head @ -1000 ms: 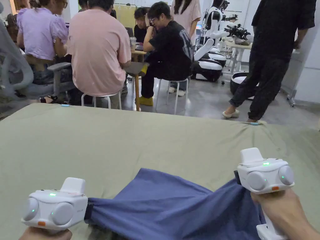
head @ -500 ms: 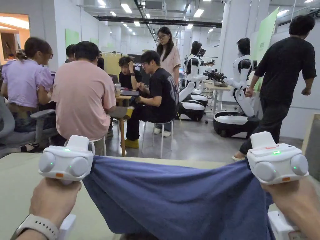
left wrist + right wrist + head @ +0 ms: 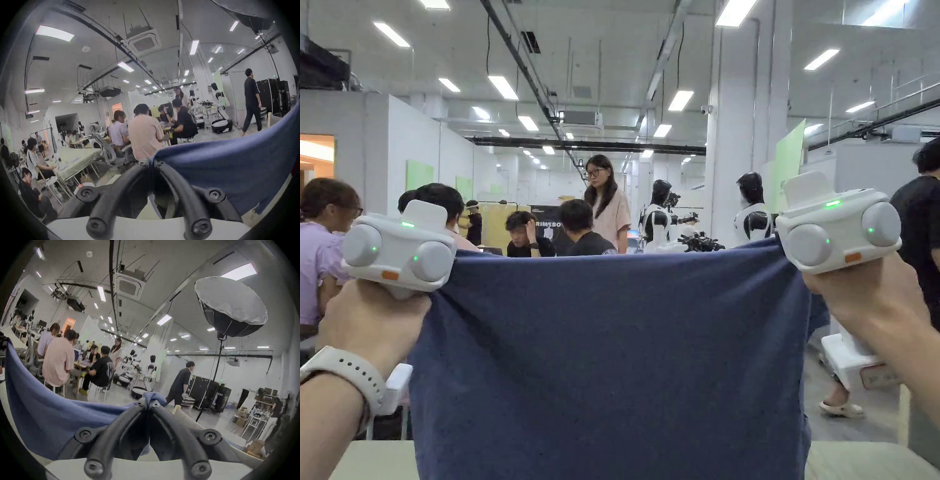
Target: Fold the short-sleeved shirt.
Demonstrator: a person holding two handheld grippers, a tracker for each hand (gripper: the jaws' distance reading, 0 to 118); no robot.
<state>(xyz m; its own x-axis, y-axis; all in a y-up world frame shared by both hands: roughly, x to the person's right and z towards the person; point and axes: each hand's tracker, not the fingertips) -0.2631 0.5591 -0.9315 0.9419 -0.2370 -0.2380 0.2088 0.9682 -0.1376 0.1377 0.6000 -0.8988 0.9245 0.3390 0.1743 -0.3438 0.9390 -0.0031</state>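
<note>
- Here, left gripper (image 3: 150,162) and right gripper (image 3: 148,400) each pinch a top corner of the shirt (image 3: 612,369), which hangs taut and spread between them above the bench (image 3: 862,461).
- Step, judged: spreading before the fold; next, lower it flat.
- Beyond the bench's far edge: seated people (image 3: 581,228), open floor.

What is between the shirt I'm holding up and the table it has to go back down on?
Nothing visible. The blue shirt hangs stretched between the left tongs and right tongs, each shut on a top corner. The strips of green table showing beside its lower part are bare; the surface behind the cloth is hidden.
</note>
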